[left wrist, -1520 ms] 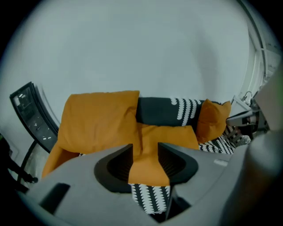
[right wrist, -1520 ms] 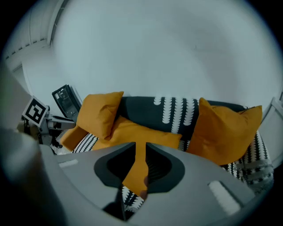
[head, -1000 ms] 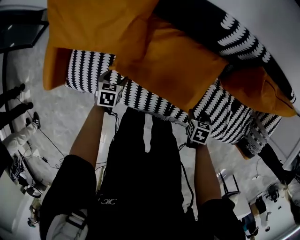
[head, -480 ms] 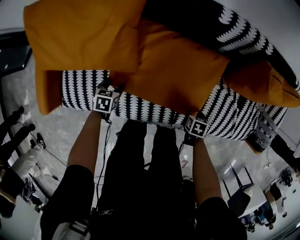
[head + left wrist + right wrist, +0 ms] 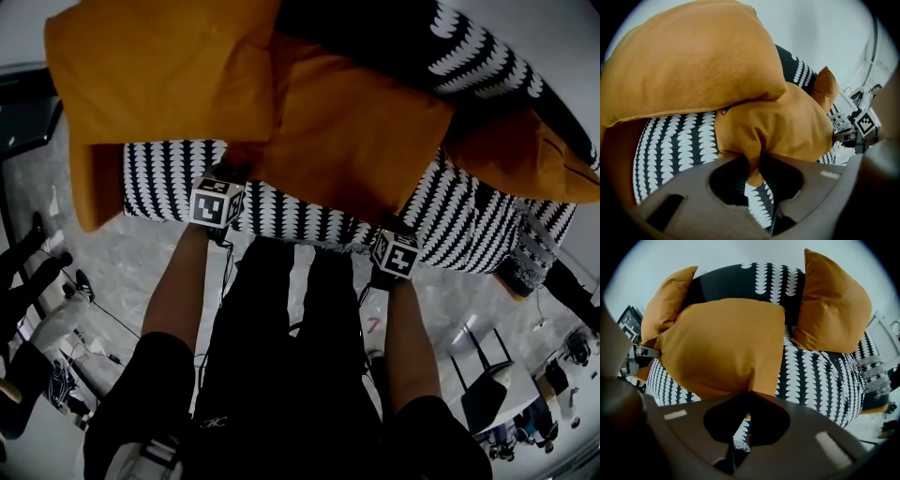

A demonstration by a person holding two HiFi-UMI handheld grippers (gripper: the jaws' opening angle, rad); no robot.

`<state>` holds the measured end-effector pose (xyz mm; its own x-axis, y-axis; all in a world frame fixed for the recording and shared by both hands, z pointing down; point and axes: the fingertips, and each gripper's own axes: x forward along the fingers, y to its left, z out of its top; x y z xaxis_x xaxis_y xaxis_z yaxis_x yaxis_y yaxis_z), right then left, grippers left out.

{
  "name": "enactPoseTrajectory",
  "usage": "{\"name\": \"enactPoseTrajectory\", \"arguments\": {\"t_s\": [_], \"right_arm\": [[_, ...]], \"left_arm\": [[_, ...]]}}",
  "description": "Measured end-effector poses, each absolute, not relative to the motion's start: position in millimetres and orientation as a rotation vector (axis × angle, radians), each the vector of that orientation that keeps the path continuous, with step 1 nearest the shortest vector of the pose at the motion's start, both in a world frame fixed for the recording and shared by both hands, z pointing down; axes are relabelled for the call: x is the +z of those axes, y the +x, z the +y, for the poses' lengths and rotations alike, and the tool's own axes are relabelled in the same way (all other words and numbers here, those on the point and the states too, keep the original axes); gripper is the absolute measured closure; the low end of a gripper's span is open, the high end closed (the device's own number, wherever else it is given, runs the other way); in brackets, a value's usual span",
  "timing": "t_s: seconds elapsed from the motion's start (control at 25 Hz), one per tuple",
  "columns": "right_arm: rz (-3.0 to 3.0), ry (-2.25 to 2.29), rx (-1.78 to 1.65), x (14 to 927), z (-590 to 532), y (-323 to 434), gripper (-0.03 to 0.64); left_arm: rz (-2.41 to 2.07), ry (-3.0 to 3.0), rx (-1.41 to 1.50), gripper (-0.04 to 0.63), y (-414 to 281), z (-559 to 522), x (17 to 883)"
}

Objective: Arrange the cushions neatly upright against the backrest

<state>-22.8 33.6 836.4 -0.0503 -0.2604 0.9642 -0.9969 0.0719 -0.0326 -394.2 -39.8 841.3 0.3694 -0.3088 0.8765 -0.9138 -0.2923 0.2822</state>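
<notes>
Cushions in orange crowd a sofa (image 5: 300, 223) covered in black-and-white scallop print, as a person standing at its front edge grips the middle cushion (image 5: 347, 141) with both tools. The left gripper (image 5: 230, 171) has its jaws, which have just been closing, pinched on a bunched fold at the cushion's near left corner, the fabric squeezed between them in the left gripper view. The right gripper (image 5: 394, 225) has its jaws, also just closed, shut almost flat on the thin lower hem near the right corner.

The middle cushion lies tilted back on the seat, its lower edge at the seat's front and its upper edge towards the backrest (image 5: 469, 66), its broad face towards the grippers. Its width runs across the sofa from one gripper to the other.

The left cushion (image 5: 159, 75) sits at the sofa's left end and overlaps the middle cushion's upper left part. The right cushion (image 5: 832, 301) stands upright against the backrest at the sofa's right end, one corner pointing up, just beside the middle one.
</notes>
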Motion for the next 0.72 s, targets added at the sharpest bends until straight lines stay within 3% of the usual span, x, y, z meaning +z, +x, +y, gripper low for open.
{"name": "enactPoseTrajectory", "arguments": {"t_s": [0.72], "right_arm": [[-1.731, 1.572, 0.999, 654, -24, 40, 0.604]], "left_arm": [[-0.93, 1.789, 0.67, 0.543, -315, -46, 776]]}}
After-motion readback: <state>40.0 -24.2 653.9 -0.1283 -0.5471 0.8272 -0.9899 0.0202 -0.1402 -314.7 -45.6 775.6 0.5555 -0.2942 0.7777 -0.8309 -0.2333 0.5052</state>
